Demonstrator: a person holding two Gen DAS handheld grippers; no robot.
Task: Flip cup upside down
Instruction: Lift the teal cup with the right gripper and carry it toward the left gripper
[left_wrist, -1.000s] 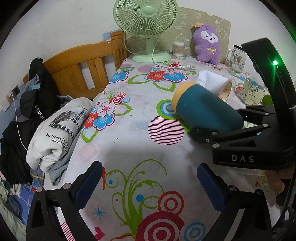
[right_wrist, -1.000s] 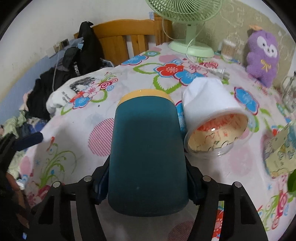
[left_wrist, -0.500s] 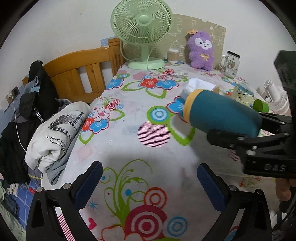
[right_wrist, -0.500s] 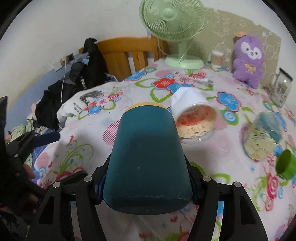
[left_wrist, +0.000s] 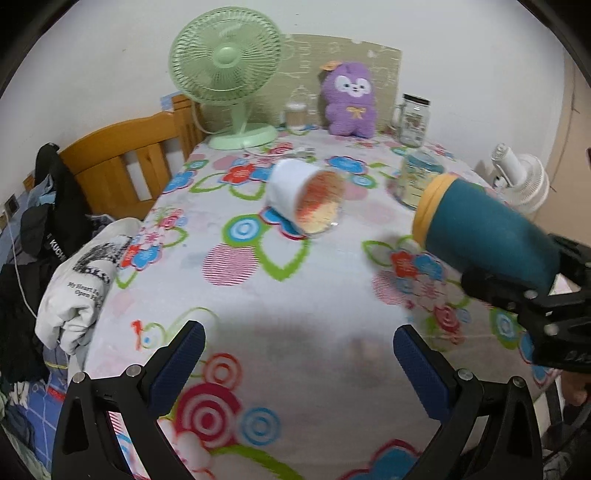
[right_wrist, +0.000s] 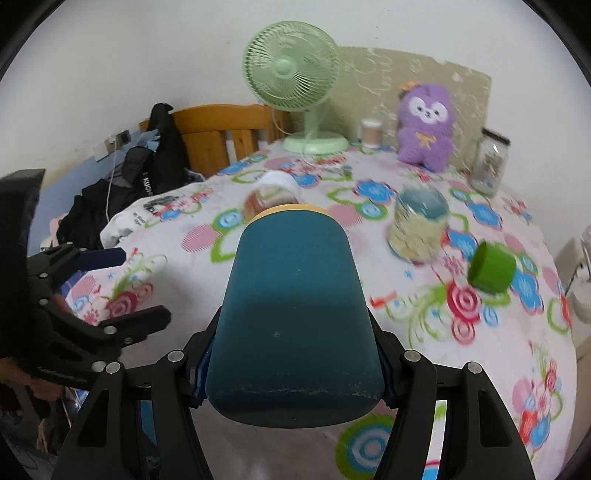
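Lifted clear of the flower-print tablecloth (left_wrist: 258, 295) since a second ago, when lying on it: teal tapered cup with a yellow rim band (right_wrist: 291, 314), now carried in the air above the near right part of the cloth, on its side, rim pointing away toward the far edge and closed base toward the right wrist camera. Clamped across the wide base end by the right gripper (right_wrist: 291, 384), blue pads pressed against both flanks. Seen from the left wrist as the same cup (left_wrist: 487, 236) slanting up to the left, well above the cloth. Left gripper (left_wrist: 295, 354) spread wide, grasping nothing, hovering over the near edge. Tipped on its side near the middle of the cloth: white paper-sleeved clear cup (left_wrist: 306, 199), mouth toward the near edge. Upright near the right edge: glass jar with a pale printed label (right_wrist: 417, 225); just beside it, a green plastic cap (right_wrist: 491, 269). Along the far edge: pale green desk fan (left_wrist: 225, 77), purple plush toy (left_wrist: 351, 99), clear glass mug with a dark lid (left_wrist: 413, 118).
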